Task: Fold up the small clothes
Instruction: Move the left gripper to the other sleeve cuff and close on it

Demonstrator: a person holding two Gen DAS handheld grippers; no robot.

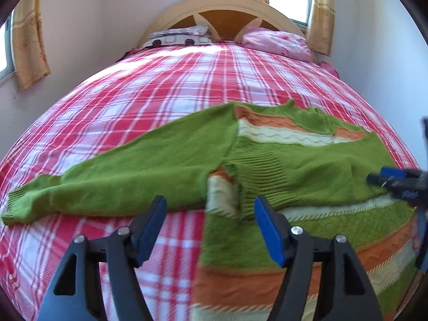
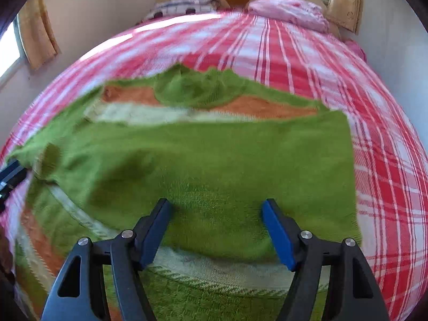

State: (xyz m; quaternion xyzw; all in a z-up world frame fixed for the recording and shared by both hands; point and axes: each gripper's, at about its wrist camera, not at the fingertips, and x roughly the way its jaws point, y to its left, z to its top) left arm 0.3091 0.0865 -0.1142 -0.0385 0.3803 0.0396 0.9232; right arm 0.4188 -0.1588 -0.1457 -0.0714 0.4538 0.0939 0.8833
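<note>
Unfolded sleeve lies left of the left hand-held gripper (image 1: pixel 210 220).

The sweater (image 1: pixel 307 160) rests on the bed (image 1: pixel 160 80); its left sleeve (image 1: pixel 120 176) extends leftward, long axis crosswise. Both jaws are wide and empty; the right hand-held gripper (image 2: pixel 216 223) hovers over the folded right side.

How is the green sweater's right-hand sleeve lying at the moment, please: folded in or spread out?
Folded in. The right sleeve lies across the sweater body, covering its stripes; the left sleeve lies spread on the bedspread.
</note>
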